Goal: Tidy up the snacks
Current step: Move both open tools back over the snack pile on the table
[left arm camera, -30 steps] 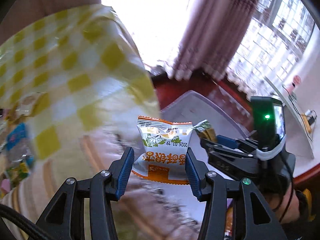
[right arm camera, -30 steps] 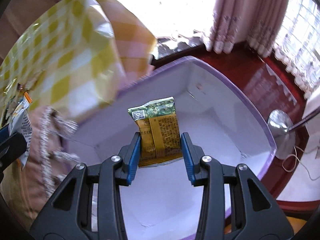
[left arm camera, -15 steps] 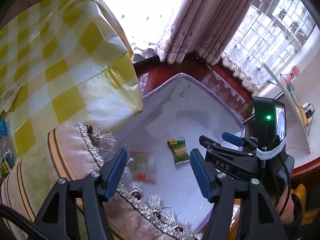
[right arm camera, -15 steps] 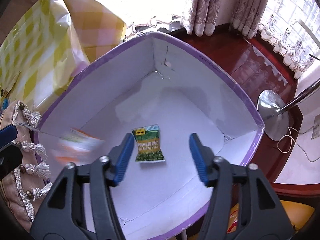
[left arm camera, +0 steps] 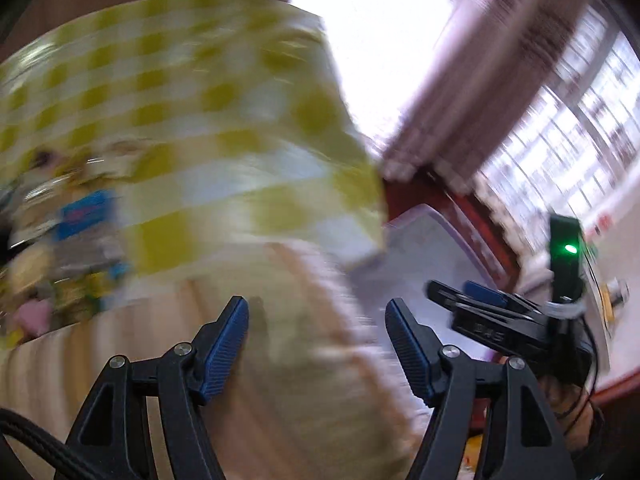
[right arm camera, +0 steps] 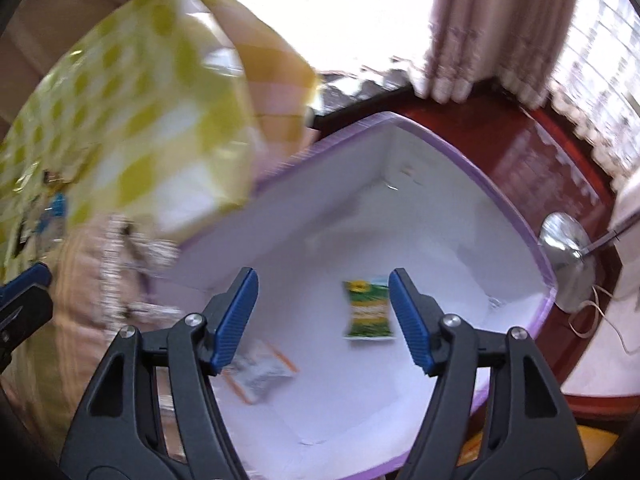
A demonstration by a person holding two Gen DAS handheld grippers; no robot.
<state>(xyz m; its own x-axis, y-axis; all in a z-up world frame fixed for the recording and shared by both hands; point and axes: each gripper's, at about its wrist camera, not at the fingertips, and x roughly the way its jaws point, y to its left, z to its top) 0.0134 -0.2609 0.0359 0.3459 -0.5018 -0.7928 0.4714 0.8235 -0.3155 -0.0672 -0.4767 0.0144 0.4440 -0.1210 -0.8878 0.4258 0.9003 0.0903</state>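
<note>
- Snacks first: my green packet [right arm camera: 367,307] lies flat on the white floor of the purple-rimmed box [right arm camera: 516,216]; its yellow lettering is too blurred to read.
- My orange-edged silver packet [right arm camera: 260,370] lies in the same box, apart from the green one, partly behind my blue pad; no print legible.
- My right claw [right arm camera: 322,322] hangs released above the box; its jaws have just been opening, nothing between them.
- My left claw [left arm camera: 318,346] is released too, jaws just opened, empty, over a beige fringed cloth [left arm camera: 304,360].
- A yellow-checked bag [left arm camera: 192,128] looms left, heavily blurred.
- "DAS" shows faintly on the right claw's body in my left view.
</note>
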